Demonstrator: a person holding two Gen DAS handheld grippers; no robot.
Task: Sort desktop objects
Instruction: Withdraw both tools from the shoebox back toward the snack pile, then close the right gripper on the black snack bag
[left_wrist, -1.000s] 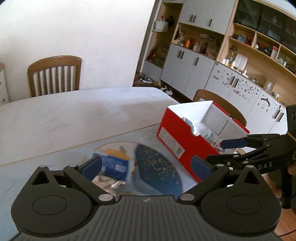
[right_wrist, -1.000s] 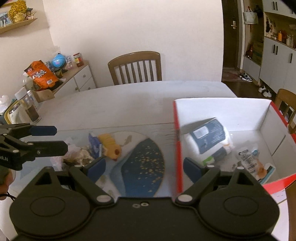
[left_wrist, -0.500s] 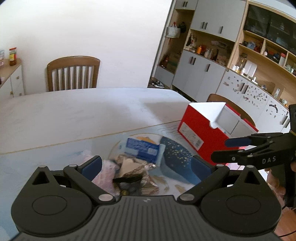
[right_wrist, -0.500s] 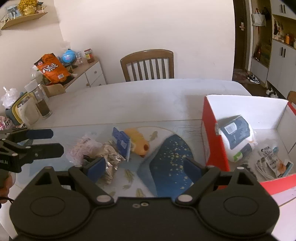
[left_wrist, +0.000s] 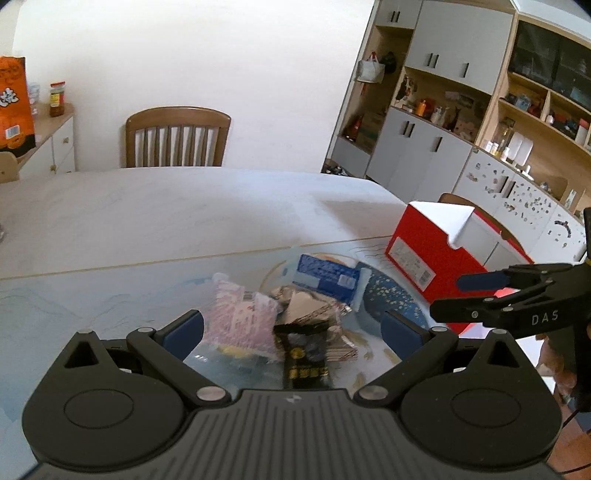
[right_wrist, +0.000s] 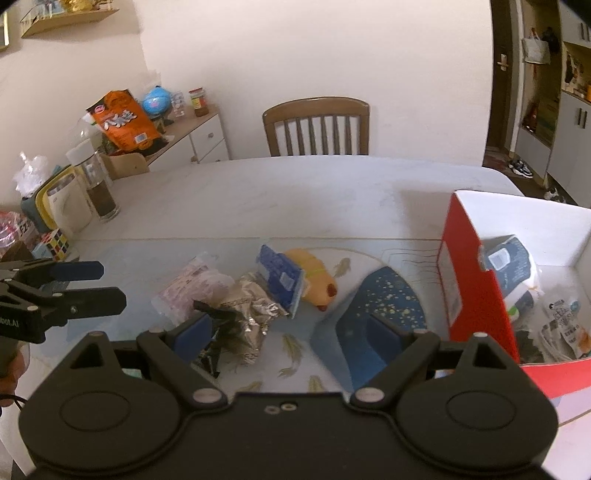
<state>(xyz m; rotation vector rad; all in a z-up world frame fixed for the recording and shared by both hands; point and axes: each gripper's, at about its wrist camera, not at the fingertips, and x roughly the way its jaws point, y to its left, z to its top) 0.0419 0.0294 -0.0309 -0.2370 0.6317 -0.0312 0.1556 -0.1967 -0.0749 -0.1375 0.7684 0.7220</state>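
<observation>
A pile of packets lies on the table mat: a pink packet (left_wrist: 238, 317) (right_wrist: 188, 286), a black sachet (left_wrist: 306, 354), a crumpled foil wrapper (right_wrist: 247, 304), a blue packet (left_wrist: 325, 278) (right_wrist: 280, 275) and a yellow toy (right_wrist: 314, 271). A red box (left_wrist: 424, 251) (right_wrist: 472, 291) stands to the right and holds a blue-white pack (right_wrist: 511, 262) and small sachets (right_wrist: 565, 325). My left gripper (left_wrist: 291, 326) is open and empty just above the pile. My right gripper (right_wrist: 288, 330) is open and empty, between the pile and the box.
The mat (right_wrist: 384, 310) has a dark blue patch. A jar (right_wrist: 98, 184), a yellow-rimmed container (right_wrist: 66, 199) and a puzzle cube (right_wrist: 55, 243) stand at the table's left edge. A wooden chair (right_wrist: 317, 125) is at the far side. Cabinets (left_wrist: 417, 155) line the right wall.
Both grippers have swung left, away from the red box and toward the pile. The pile now sits between the left gripper's fingers. Both stay open and empty.
</observation>
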